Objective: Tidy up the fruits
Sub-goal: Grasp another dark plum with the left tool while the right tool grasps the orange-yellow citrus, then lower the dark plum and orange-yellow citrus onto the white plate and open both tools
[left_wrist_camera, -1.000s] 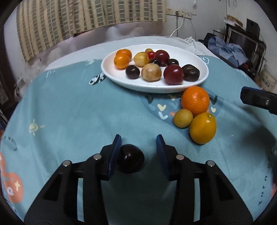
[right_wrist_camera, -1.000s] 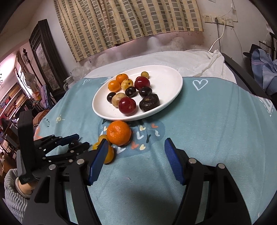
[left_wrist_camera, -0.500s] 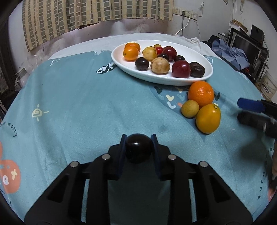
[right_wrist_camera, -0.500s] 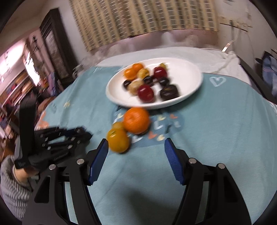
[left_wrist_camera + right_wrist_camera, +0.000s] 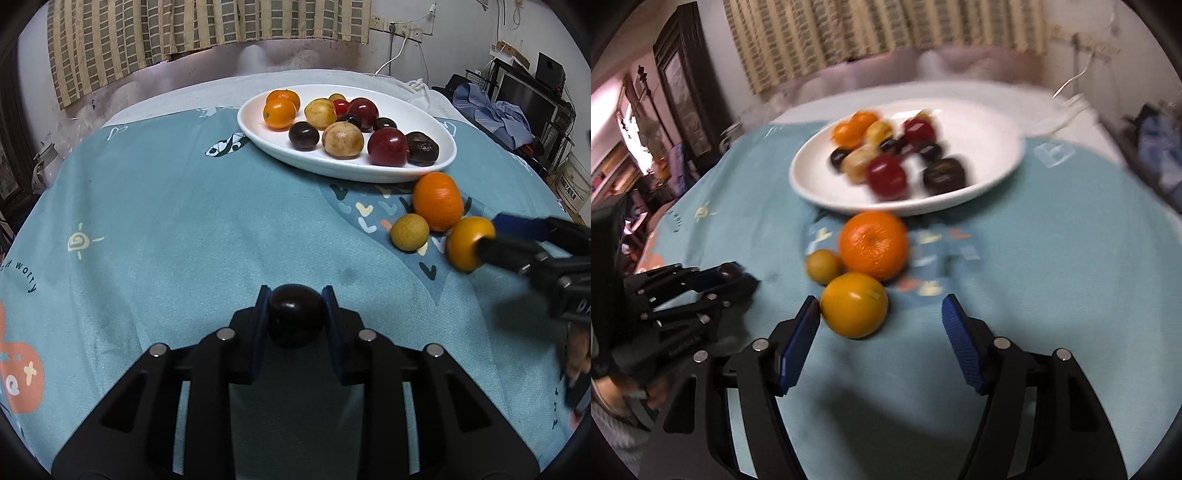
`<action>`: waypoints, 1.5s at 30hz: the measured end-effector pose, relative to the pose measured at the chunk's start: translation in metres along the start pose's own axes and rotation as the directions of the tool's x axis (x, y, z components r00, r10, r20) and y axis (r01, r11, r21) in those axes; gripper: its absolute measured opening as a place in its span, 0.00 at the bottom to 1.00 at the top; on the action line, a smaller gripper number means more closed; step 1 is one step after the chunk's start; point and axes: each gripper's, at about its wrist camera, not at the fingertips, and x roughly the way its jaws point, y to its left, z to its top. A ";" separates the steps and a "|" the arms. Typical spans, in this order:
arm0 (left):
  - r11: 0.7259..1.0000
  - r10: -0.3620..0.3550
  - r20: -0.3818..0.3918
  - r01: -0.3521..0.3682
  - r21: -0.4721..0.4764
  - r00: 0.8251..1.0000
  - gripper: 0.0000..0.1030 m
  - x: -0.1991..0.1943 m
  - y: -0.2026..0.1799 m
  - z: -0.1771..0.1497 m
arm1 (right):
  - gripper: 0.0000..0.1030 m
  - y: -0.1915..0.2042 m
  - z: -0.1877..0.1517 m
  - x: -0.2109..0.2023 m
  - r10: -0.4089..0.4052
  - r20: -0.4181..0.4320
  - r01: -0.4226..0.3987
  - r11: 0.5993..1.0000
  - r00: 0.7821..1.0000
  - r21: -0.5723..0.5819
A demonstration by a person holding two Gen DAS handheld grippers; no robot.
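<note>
The plate [image 5: 439, 162] is lying at the far side of the table [image 5: 184, 221], many fruits sitting in it. Three fruits [image 5: 437, 201] are lying together just near of the plate, on the right.

A striped curtain [image 5: 207, 33] hangs behind the teal tablecloth [image 5: 166, 221]; crumpled blue clothes [image 5: 495, 110] lie right.

Landmark: white oval ceramic plate [image 5: 436, 162], crowded with fruit at its middle and left; bare white at its far right end.
Near the plate's front rim: large round orange [image 5: 437, 201], small yellow-green round fruit [image 5: 410, 232] and smooth yellow-orange round fruit [image 5: 469, 247] cluster closely together, blocking that approach.
Left of plate: teal patterned cloth on the bench [image 5: 177, 206] lies bare, wide passage.
Right of cluster: bare cloth, open.
</note>
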 end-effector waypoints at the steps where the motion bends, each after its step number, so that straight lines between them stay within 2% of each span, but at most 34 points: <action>1: 1.000 0.001 0.000 -0.001 0.001 1.000 0.28 0.000 0.000 0.000 | 0.66 -0.002 -0.002 -0.003 -0.001 0.005 0.001 1.000 1.000 -0.004; 4: 1.000 0.003 0.000 -0.003 0.002 1.000 0.28 0.000 -0.001 0.000 | 0.66 0.006 -0.006 0.002 0.044 -0.014 -0.045 0.998 0.999 -0.041; 7: 1.000 0.003 0.000 -0.003 0.003 1.000 0.28 0.000 -0.001 0.000 | 0.65 0.019 -0.009 0.005 0.029 -0.011 -0.030 0.993 1.000 -0.113; 10: 1.000 0.006 0.000 -0.006 0.005 1.000 0.28 0.001 -0.001 0.000 | 0.56 0.011 -0.007 0.003 0.039 0.002 -0.038 0.996 0.999 -0.083; 13: 1.000 0.009 0.000 -0.009 0.007 1.000 0.28 0.001 -0.001 0.000 | 0.44 -0.001 -0.004 0.016 0.070 -0.043 -0.071 0.997 0.997 -0.019; 17: 1.000 0.009 0.000 -0.009 0.007 1.000 0.28 0.001 -0.001 -0.001 | 0.41 0.000 -0.005 0.012 0.091 -0.039 -0.092 0.996 0.995 -0.018; 20: 1.000 0.006 0.004 -0.006 0.008 1.000 0.28 0.000 -0.001 -0.001 | 0.41 0.021 -0.006 -0.008 0.151 -0.003 -0.151 0.985 0.988 -0.080; 23: 1.000 -0.024 0.024 0.024 0.009 0.999 0.27 -0.005 -0.004 -0.001 | 0.41 0.036 -0.009 -0.017 0.155 0.012 -0.152 0.979 0.988 -0.137; 27: 0.999 -0.034 0.082 0.031 0.036 0.996 0.27 -0.018 -0.015 0.000 | 0.41 0.017 -0.003 -0.020 0.146 0.034 -0.144 0.987 0.989 -0.067; 32: 0.999 -0.034 0.190 0.028 0.036 0.981 0.27 -0.046 -0.023 0.007 | 0.41 0.009 0.006 -0.036 0.154 0.090 -0.151 0.988 0.984 -0.044; 36: 1.000 -0.008 0.255 0.003 0.020 0.967 0.27 -0.070 -0.024 0.034 | 0.41 -0.006 0.023 -0.058 0.162 0.165 -0.163 0.987 0.973 -0.008; 39: 1.000 0.016 0.291 -0.019 0.007 0.957 0.27 -0.081 -0.022 0.067 | 0.41 -0.018 0.049 -0.078 0.112 0.239 -0.113 0.994 0.965 -0.010; 42: 0.999 0.038 0.302 -0.035 -0.015 0.953 0.27 -0.073 -0.022 0.100 | 0.41 -0.030 0.079 -0.085 0.062 0.277 -0.065 0.998 0.959 0.002; 45: 0.999 0.025 0.278 -0.014 -0.042 0.960 0.27 -0.046 -0.027 0.119 | 0.41 -0.040 0.099 -0.067 0.050 0.272 -0.062 0.997 0.961 0.035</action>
